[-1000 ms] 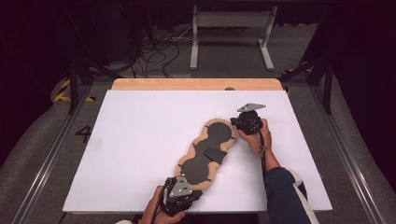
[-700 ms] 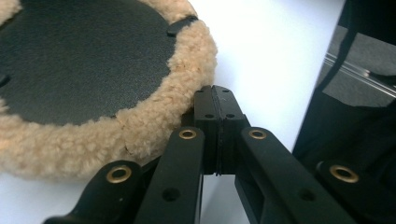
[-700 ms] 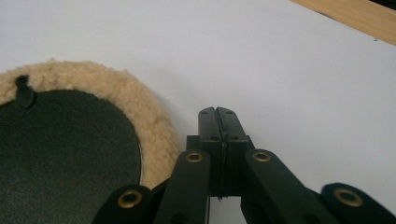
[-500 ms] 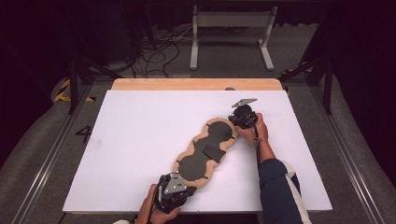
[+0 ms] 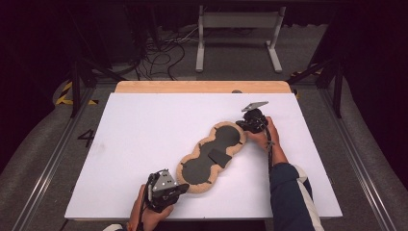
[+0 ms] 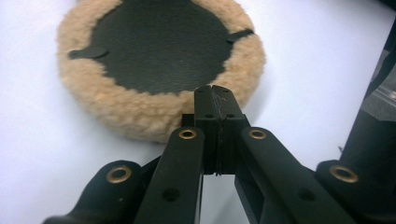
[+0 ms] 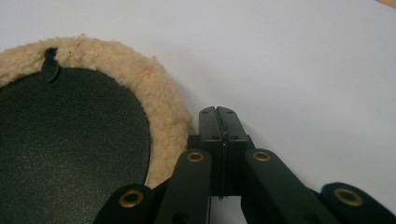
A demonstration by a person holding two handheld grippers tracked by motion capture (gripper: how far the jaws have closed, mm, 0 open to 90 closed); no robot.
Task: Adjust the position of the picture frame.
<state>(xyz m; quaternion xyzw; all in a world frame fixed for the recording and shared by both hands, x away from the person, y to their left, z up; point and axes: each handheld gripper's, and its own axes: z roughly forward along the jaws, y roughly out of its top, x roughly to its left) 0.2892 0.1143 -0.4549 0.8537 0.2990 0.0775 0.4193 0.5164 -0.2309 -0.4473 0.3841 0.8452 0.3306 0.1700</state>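
Filling mid-frame, white desk, fleece-edged black pad lying diagonally right of centre, right claw at its upper-right end, jaws pressed together on nothing, left claw at its lower-left end, likewise closed and empty.

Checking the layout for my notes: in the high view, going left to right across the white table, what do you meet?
left gripper → fleece-edged black pad → right gripper → the person's right hand, all on the white table.
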